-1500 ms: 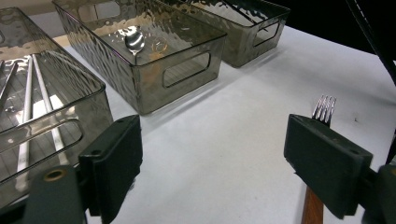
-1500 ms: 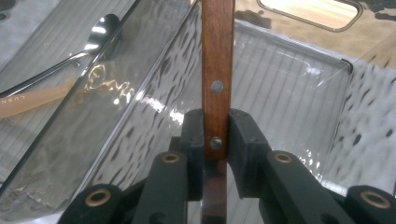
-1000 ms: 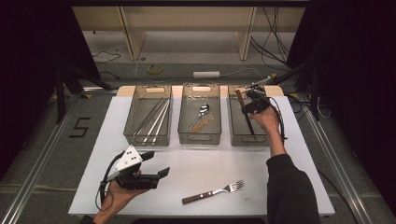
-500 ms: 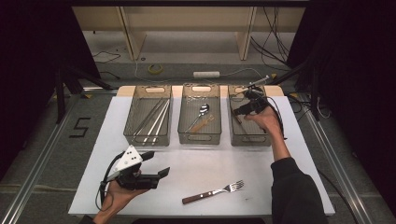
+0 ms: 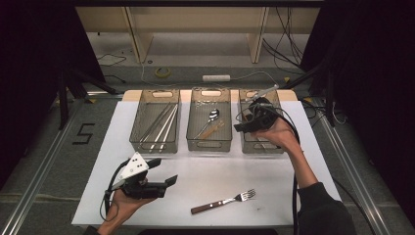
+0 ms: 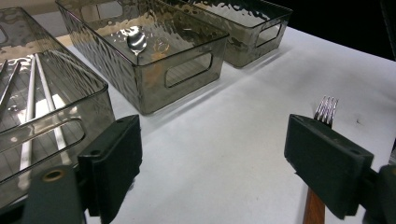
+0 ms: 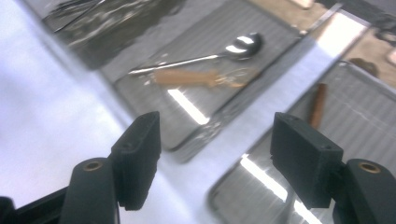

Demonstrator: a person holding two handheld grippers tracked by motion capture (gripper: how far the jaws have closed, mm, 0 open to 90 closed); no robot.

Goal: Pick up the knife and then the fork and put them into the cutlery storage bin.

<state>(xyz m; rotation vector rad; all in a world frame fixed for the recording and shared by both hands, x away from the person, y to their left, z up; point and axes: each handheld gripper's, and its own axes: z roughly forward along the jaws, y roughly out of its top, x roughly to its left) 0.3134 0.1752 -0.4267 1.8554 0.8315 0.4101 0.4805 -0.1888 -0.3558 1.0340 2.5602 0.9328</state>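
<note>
Right tongs (image 5: 241, 122) had swung left over the right bin (image 5: 261, 147), both tongs empty and apart; fork (image 5: 223, 201) probably next.

The desk (image 5: 210, 169) has a white top. 3 clear bins sit in a row at its far side: the left bin (image 5: 155, 122), the middle bin (image 5: 209, 121) and the right bin (image 5: 259, 137). A fork (image 5: 223, 201) lies alone near the front edge.
</note>
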